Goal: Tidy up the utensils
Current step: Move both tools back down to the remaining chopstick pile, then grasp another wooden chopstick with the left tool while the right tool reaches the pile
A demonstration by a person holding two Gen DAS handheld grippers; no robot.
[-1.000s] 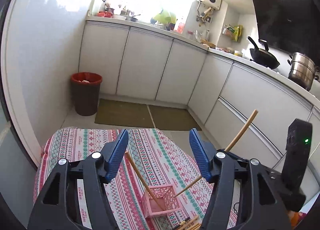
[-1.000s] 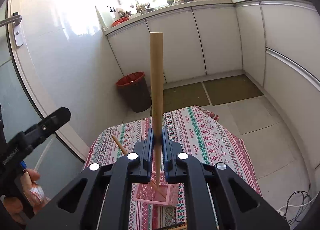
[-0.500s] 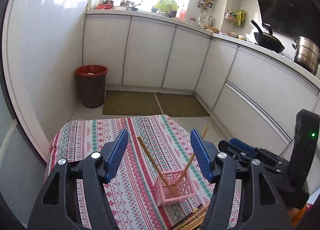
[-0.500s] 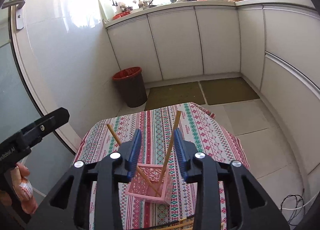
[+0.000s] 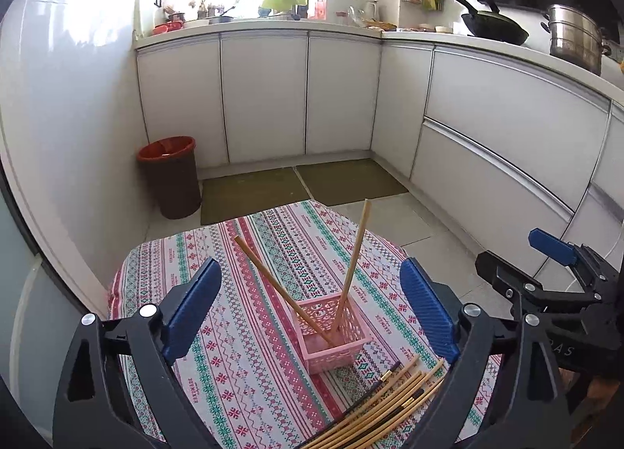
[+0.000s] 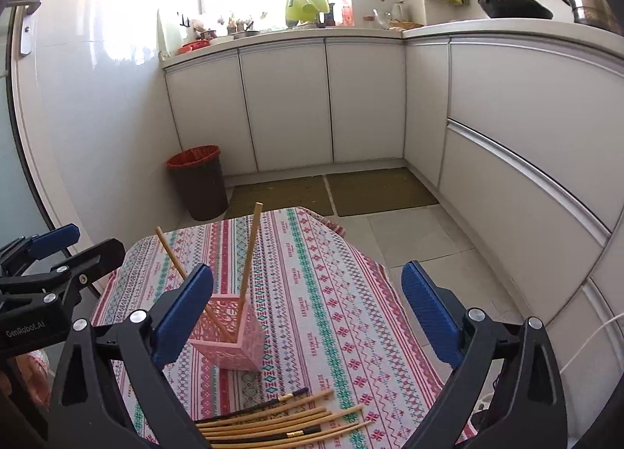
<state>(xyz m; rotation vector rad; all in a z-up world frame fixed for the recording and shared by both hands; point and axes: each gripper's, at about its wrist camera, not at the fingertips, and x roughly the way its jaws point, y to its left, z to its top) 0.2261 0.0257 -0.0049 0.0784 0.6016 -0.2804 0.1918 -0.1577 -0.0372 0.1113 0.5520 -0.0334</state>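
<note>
Two chopsticks stand in the pink basket [image 5: 333,336] on the table [image 5: 249,332], crossed: one chopstick [image 5: 354,265] leans up and away, the other chopstick [image 5: 282,291] slants to the left. In the right wrist view the basket [image 6: 230,332] sits just beside the left finger of the right tongs [image 6: 308,316], partly hidden by it. Loose chopsticks [image 6: 280,421] lie in a fanned bundle flat on the patterned cloth at the near edge, some light wood, a few dark with gold bands. In the left wrist view the same bundle [image 5: 382,406] lies just in front of the basket, not touching it, low between the fingers of the left tongs [image 5: 312,312].

Step in hand, by my read: between picks, with two sticks binned and the pile waiting. Both tongs are spread wide and hold nothing. The right tongs also show in the left view at the right edge, off the table side.

Next move likely needs one of the tongs to drop to the bundle, single out one stick from the edge of the fan, pinch it near its middle, tip it upright and lower it into the basket. The sticks lie close together, so grabbing two at once looks like a risk; the light basket could also tip or slide if bumped.
</note>
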